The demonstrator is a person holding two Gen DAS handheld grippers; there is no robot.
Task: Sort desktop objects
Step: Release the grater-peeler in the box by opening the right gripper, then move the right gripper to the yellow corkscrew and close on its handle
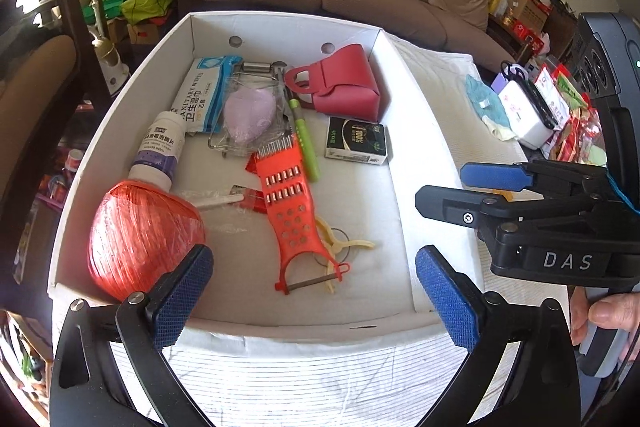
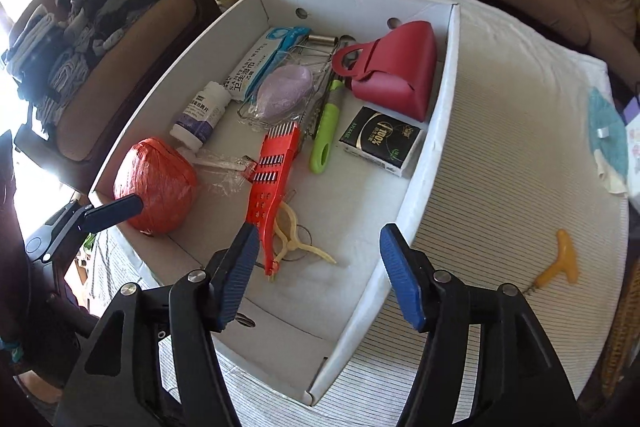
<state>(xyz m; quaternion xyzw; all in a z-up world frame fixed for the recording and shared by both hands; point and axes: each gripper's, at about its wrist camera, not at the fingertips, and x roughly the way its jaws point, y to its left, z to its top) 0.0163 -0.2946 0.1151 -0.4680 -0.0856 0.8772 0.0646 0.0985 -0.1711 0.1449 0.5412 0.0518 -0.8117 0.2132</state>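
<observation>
The red grater (image 2: pixel 276 183) hides most of the yellow clip (image 2: pixel 298 241) beneath it.

Box (image 2: pixel 434 163) sitting on the table (image 2: pixel 500 155), grater (image 2: pixel 276 171) lying mid-box, twine ball (image 2: pixel 156 183) resting lower left, corkscrew (image 2: pixel 560 261) lying outside at right

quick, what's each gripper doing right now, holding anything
left gripper: open, nothing between its blue pads, above the near end of the white cardboard box.
right gripper: open, holding nothing, over the same box.
</observation>
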